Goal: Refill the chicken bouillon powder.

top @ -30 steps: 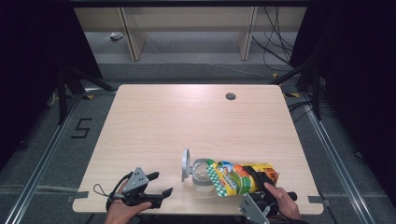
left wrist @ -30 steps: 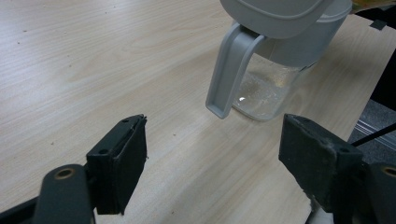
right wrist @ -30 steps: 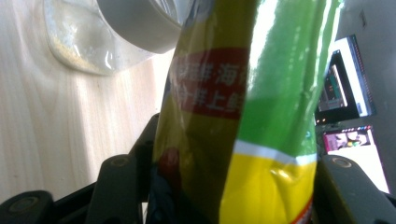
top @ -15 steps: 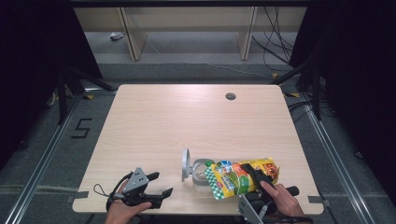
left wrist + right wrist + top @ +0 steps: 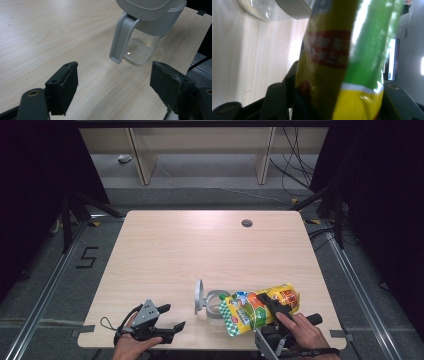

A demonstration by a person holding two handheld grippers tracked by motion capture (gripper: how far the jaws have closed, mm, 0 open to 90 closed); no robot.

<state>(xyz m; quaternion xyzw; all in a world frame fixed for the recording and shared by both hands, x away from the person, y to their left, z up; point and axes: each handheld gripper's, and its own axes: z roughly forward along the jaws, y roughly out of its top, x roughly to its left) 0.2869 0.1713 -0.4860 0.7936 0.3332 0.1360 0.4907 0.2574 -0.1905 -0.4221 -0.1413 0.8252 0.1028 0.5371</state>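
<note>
Snack bag tipped over a jar near the table's front edge

The right gripper (image 5: 274, 306) clamps the bag (image 5: 257, 307), its end over the open jar (image 5: 215, 304); the left gripper (image 5: 167, 320) rests wide open, empty, at the front-left.

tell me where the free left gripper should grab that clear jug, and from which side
Probably the grey handle of the jug: it juts out toward the open left gripper, a narrow upright loop that the jaws could close across. Come in straight from the left.

The snack bag (image 5: 257, 308) has tipped further over the jar (image 5: 216, 306)
</note>
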